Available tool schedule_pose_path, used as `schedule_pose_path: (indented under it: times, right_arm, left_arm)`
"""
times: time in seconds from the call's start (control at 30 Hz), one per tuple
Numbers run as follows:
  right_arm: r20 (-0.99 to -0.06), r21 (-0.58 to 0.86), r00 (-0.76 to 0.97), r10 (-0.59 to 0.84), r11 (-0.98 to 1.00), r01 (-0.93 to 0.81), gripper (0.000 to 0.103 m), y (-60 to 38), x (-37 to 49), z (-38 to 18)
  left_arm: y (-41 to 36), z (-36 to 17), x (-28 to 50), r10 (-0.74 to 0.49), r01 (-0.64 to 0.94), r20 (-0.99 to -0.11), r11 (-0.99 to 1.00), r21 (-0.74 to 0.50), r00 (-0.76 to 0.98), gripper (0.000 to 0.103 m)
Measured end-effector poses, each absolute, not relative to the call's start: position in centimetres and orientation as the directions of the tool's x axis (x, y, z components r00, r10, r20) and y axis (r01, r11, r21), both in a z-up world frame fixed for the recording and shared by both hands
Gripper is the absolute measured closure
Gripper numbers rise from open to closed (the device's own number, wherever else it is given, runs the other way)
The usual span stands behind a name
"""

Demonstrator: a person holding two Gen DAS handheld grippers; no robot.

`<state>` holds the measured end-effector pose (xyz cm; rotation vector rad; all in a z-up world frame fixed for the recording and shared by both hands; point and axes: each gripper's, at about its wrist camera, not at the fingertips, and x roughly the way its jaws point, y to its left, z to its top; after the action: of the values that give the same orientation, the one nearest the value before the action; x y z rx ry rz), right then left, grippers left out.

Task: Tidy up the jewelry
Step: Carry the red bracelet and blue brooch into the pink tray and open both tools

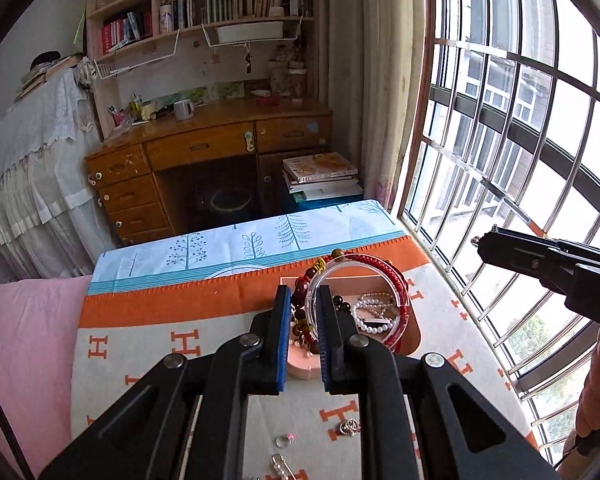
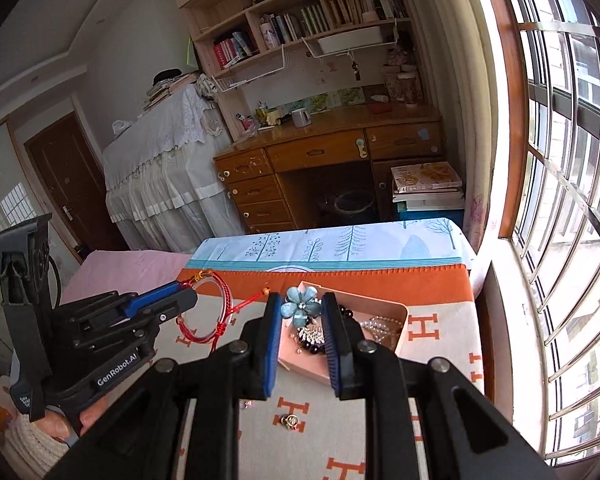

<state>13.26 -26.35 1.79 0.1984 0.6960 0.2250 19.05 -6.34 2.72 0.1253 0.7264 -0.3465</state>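
- Two grippers are in use. The left gripper (image 1: 303,296) pinches one clear bangle (image 1: 354,276) wound with red cord by its rim, holding it off the cloth. The right gripper (image 2: 302,308) pinches one blue flower ornament (image 2: 300,307) between its blue pads.
- One pink tray (image 2: 396,332) lies on the cloth at 12 o'clock from both grippers. It holds one white bead bracelet (image 1: 374,314), dark bead strands and brown-red bead strands whose number cannot be told.
- Three small loose pieces lie on the cloth near the left camera: a ring (image 1: 284,440) at 6 o'clock, a silver charm (image 1: 350,426) at 5 o'clock, and a pearl clip (image 1: 280,466) at the bottom edge.
- The surface is a cream blanket (image 1: 204,344) with orange H marks and an orange band, laid over a pale blue sheet (image 1: 236,240) printed with trees. A pink cover (image 1: 24,336) lies at 9 o'clock.
- One wooden desk (image 1: 204,140) with shelves of books stands at 12 o'clock. A barred window (image 1: 520,120) fills the 3 o'clock side.
- The blanket's window edge is close to the tray. Open cloth lies at 9 o'clock from the tray.
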Motion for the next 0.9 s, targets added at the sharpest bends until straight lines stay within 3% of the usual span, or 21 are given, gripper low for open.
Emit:
schedule_pose_path:
  times: [0.37, 0.63, 0.67, 0.73, 0.77, 0.8, 0.9]
  right_arm:
    - [-0.785, 0.349, 0.547, 0.293, 0.937, 0.000, 0.083, -28.1, 19.0, -8.2]
    - [-0.832, 0.383, 0.457, 0.316, 0.922, 0.060, 0.082, -28.2, 19.9, -12.0]
    - [-0.834, 0.381, 0.453, 0.315, 0.922, 0.061, 0.082, -28.2, 19.9, -12.1]
    - [-0.840, 0.366, 0.453, 0.300, 0.928, 0.064, 0.081, -28.0, 19.7, -12.2]
    - [-0.840, 0.360, 0.456, 0.295, 0.931, 0.060, 0.077, -27.9, 19.6, -12.1]
    - [-0.839, 0.355, 0.459, 0.292, 0.933, 0.055, 0.075, -27.7, 19.4, -12.1]
    - [-0.830, 0.362, 0.471, 0.299, 0.931, 0.047, 0.073, -27.5, 19.0, -11.7]
  left_arm:
    - [-8.9, -5.8, 26.2, -0.220, 0.329, -0.788, 0.944, -0.023, 0.575, 0.093]
    - [-9.1, -9.2, 27.4, -0.217, 0.339, -0.823, 0.940, -0.032, 0.524, 0.092]
    - [-9.1, -9.3, 27.3, -0.224, 0.343, -0.824, 0.939, -0.038, 0.521, 0.084]
    - [-8.8, -9.2, 27.0, -0.225, 0.342, -0.813, 0.939, -0.034, 0.537, 0.061]
    - [-8.7, -8.9, 26.6, -0.221, 0.339, -0.801, 0.940, -0.024, 0.556, 0.043]
    - [-8.6, -8.6, 26.4, -0.212, 0.331, -0.786, 0.944, -0.010, 0.581, 0.035]
    - [-8.3, -7.6, 25.6, -0.197, 0.327, -0.762, 0.945, 0.021, 0.617, 0.035]
